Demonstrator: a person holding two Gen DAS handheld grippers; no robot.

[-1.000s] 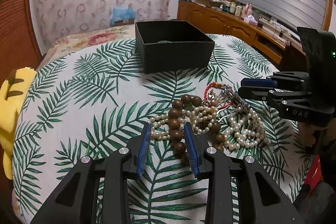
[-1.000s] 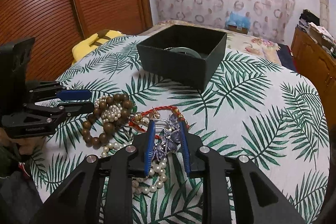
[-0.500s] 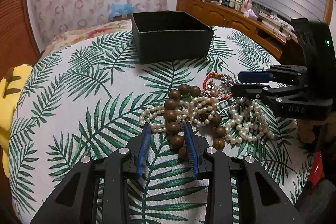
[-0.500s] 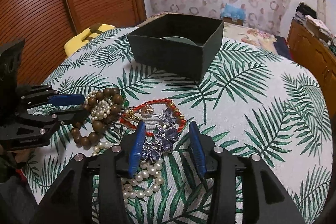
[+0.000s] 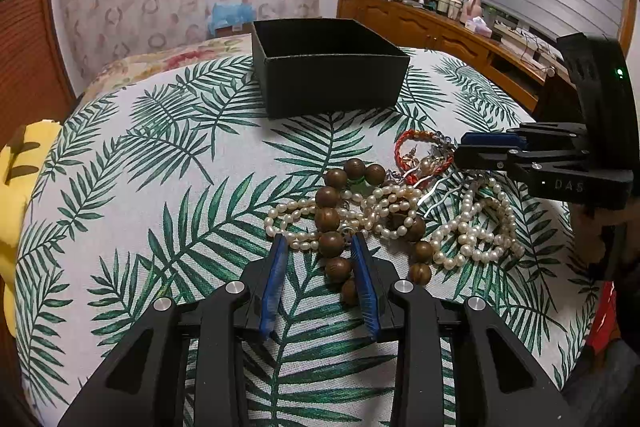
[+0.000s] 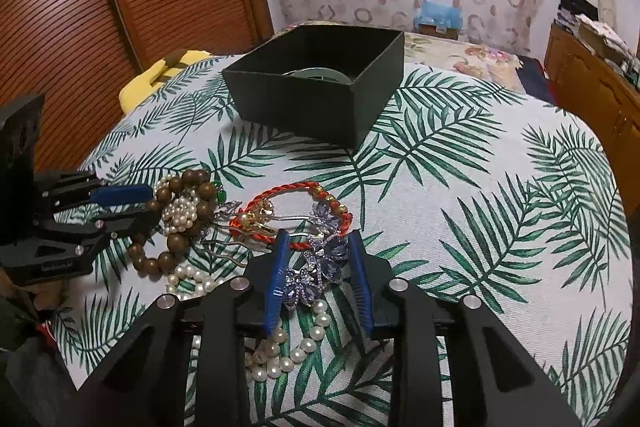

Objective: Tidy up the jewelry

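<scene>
Little is done: one pale ring-shaped item [image 6: 318, 73] is seen in the black box [image 6: 320, 107], while the tangled pile of pearls [image 5: 472, 227], wooden beads [image 5: 330, 217], red cord bracelet [image 6: 298, 215] and purple crystal hairpin [image 6: 320, 267] is left on the leaf-print cloth [image 5: 160, 187] in front of the box. The left hand-held gripper [image 5: 320, 267] is held partly spread astride the wooden beads, no pinch being discernible; the right hand-held gripper [image 6: 320, 267] is closing around the hairpin, contact not confirmed. The box contents and hairpin are shown only in the right view; the full pearl spread is shown only in the left view.
</scene>
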